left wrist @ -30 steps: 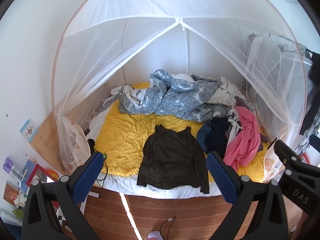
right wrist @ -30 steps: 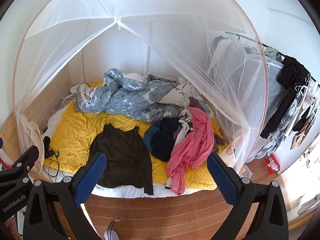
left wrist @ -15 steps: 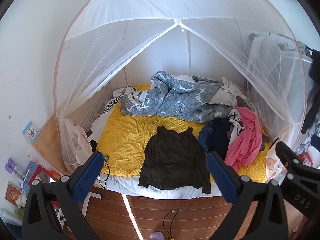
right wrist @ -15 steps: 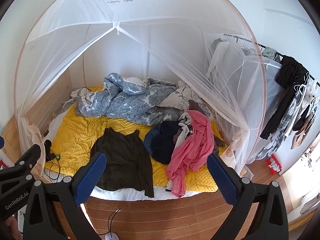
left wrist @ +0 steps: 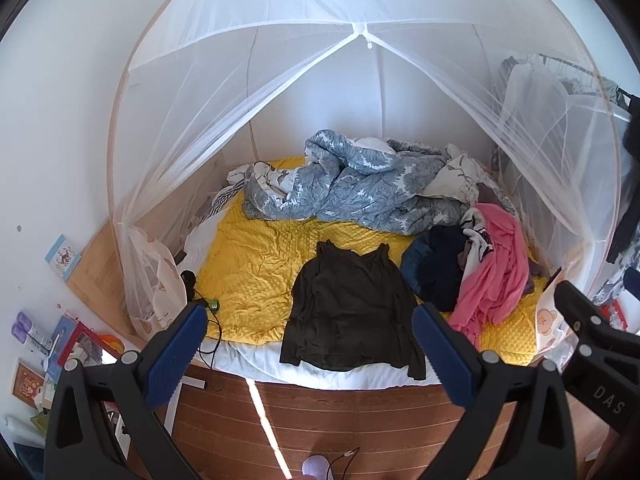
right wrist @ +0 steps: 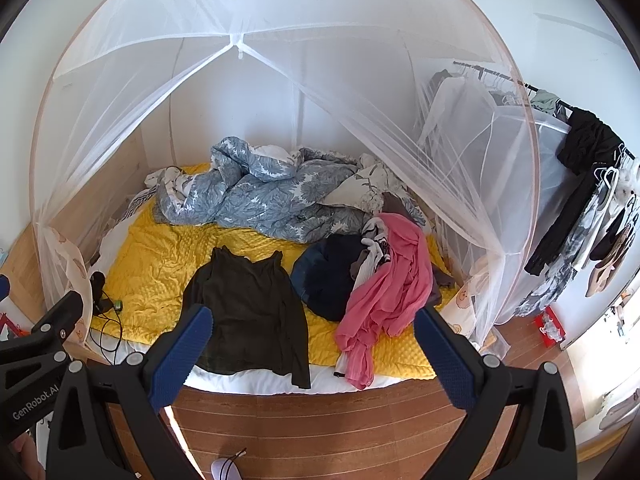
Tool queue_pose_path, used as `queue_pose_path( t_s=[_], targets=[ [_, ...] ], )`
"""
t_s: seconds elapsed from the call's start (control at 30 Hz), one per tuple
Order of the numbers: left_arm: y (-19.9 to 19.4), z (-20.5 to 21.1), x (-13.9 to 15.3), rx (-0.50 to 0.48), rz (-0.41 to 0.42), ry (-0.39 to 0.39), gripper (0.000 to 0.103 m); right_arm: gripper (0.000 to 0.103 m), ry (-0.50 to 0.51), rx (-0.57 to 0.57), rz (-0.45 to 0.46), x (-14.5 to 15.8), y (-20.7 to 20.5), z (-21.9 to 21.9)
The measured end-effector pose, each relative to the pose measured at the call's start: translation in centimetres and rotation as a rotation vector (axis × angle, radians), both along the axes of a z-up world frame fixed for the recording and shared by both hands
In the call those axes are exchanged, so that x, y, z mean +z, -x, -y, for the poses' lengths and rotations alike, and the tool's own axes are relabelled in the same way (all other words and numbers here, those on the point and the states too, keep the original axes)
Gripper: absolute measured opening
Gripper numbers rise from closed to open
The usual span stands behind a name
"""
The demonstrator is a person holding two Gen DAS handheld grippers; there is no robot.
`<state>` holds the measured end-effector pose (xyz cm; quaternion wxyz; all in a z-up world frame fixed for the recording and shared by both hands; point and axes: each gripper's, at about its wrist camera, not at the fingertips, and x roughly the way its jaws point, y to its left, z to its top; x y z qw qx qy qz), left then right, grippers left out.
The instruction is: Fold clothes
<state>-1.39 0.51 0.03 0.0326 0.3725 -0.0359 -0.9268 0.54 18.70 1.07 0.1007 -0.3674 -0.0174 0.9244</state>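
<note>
Fingers of the left gripper (left wrist: 310,350) stand wide apart and hold nothing; the right gripper (right wrist: 308,350) is likewise spread and empty. Both hang over the wooden floor (left wrist: 320,420) at lower frame, well short of the bed.

Centre frame: a dark olive long-sleeved top (left wrist: 352,312) lies spread flat on the yellow blanket (left wrist: 256,264), neck toward the wall, hem hanging over the white mattress edge (left wrist: 352,376). Right of it sits an unfolded heap: a navy garment (left wrist: 432,272) with a pink garment (left wrist: 500,268) draped across it. A grey floral duvet (left wrist: 360,196) lies crumpled behind. No folded item is visible.

Judgement: the top is laid out ready for folding. The next move calls for closing in on the bed and pinching the thin fabric at a sleeve or side edge without catching the blanket beneath.

View differences: the left view alone shows clutter at lower left by the wall (left wrist: 48,344); the right view alone shows the full clothes rack (right wrist: 580,200) with hanging garments at right.
</note>
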Motion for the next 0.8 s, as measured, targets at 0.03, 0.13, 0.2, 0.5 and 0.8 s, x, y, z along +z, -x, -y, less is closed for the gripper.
queue_pose_path(
  t_s=[0.03,0.13,0.2,0.5,0.8],
  targets=[
    [0.2,0.1,-0.2,-0.001,0.005,-0.002,0.103,0.103,0.0,0.0,0.004,-0.1,0.1,0.1],
    [0.9,0.4,-0.7,-0.011,0.018,-0.003,0.103,0.103,0.0,-0.003,0.016,-0.6,0.8,0.3],
    [1.8,0.8,-1.3,-0.023,0.032,-0.003,0.103,0.103,-0.002,-0.008,0.027,-1.1,1.4,0.5],
    [6.5,2.7,-4.8,-0.069,0.107,0.0,0.103,0.103,-0.011,-0.051,0.098,-4.2,5.2,2.4],
    [11.1,2.5,-8.5,-0.068,0.171,0.021,0.103,0.103,0.008,-0.067,0.17,-7.9,9.7,3.6]
  ],
)
